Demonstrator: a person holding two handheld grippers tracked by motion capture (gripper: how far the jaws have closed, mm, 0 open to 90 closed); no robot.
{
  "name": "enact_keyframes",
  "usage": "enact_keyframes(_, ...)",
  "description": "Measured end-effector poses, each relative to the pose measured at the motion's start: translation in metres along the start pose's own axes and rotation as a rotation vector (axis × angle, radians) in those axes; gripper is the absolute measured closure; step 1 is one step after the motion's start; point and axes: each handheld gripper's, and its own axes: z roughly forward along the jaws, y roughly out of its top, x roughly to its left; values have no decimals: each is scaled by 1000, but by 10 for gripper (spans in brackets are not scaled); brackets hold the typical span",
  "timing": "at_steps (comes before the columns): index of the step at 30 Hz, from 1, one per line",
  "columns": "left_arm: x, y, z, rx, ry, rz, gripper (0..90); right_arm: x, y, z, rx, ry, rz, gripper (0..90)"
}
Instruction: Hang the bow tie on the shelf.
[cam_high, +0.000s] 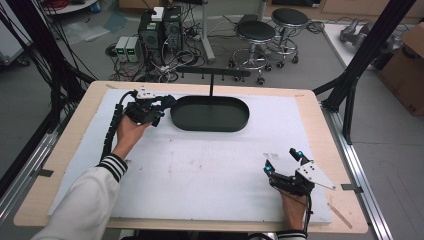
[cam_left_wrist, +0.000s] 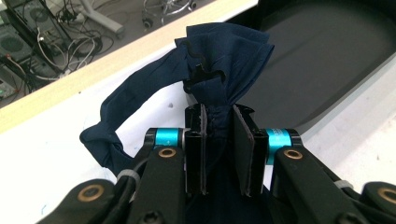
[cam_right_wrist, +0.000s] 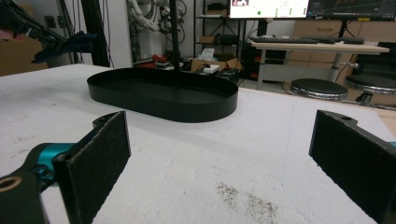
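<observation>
I hold the left gripper (cam_left_wrist: 219, 149) with its fingers clamped on a bunched dark blue cloth (cam_left_wrist: 219, 70), lifted off the desk (cam_high: 200, 165) at far left, just beside the black tray (cam_high: 210, 114). Risk: the trailing loop may snag the tray's near rim or slip from the narrow pinch. The right gripper (cam_high: 282, 162), fingers wide apart and holding nothing, rests near right, well apart from the cloth.

Two stools (cam_high: 270, 37) are standing on the floor beyond the table (cam_high: 320, 125), computer boxes (cam_high: 160, 30) are sitting among cables (cam_high: 185, 60), and a carton (cam_high: 406, 70) is resting at right.
</observation>
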Motion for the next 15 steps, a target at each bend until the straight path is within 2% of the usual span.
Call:
enact_keyframes(6, -2, 5, -9, -83, -10, 17, 754, 0, 0, 0, 0, 0, 0, 43)
enact_keyframes(11, -7, 12, -19, -194, -22, 21, 755, 0, 0, 0, 1, 0, 2, 43)
enact_keyframes(13, -9, 15, -21, -216, -45, 18, 755, 0, 0, 0, 2, 1, 2, 43)
enact_keyframes(15, -10, 17, -21, -223, -47, 21, 754, 0, 0, 0, 3, -1, 0, 43)
